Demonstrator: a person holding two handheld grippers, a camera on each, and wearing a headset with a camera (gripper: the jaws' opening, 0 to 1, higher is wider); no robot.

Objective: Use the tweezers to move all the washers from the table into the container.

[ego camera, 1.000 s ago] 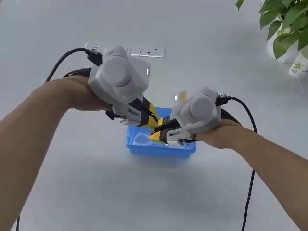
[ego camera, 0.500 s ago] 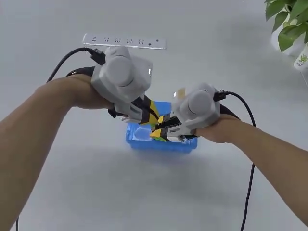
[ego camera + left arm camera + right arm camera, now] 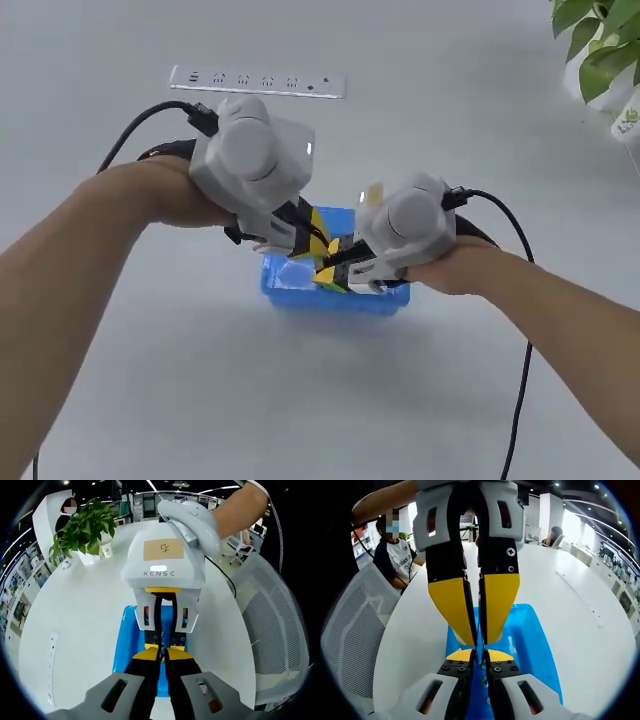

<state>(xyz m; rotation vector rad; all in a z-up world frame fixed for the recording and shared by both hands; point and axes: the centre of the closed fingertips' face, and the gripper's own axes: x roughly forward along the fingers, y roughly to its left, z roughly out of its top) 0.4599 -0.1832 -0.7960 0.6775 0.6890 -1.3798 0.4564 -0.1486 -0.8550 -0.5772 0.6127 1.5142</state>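
Note:
A blue container (image 3: pixel 285 290) sits on the white table, and both grippers meet tip to tip above it. My left gripper (image 3: pixel 320 255) reaches in from the left, its yellow pads (image 3: pixel 455 605) pressed together on thin tweezers (image 3: pixel 476 625). My right gripper (image 3: pixel 330 274) faces it from the right, and its jaws close on the same thin strip. In the left gripper view, the left gripper (image 3: pixel 161 655) touches the right gripper (image 3: pixel 161 642) over the container (image 3: pixel 127 640). In the right gripper view, a small ring that looks like a washer (image 3: pixel 484 682) lies inside the container (image 3: pixel 530 630), below the right gripper (image 3: pixel 477 656).
A white power strip (image 3: pixel 258 82) lies at the far side of the table. A potted plant (image 3: pixel 595 50) stands at the far right corner. Cables trail from both grippers. A mesh chair (image 3: pixel 270 630) and a seated person (image 3: pixel 395 555) are beside the table.
The head view has shifted a little, so the power strip now shows in full. The two grippers stay tip to tip over the container with no clear move.

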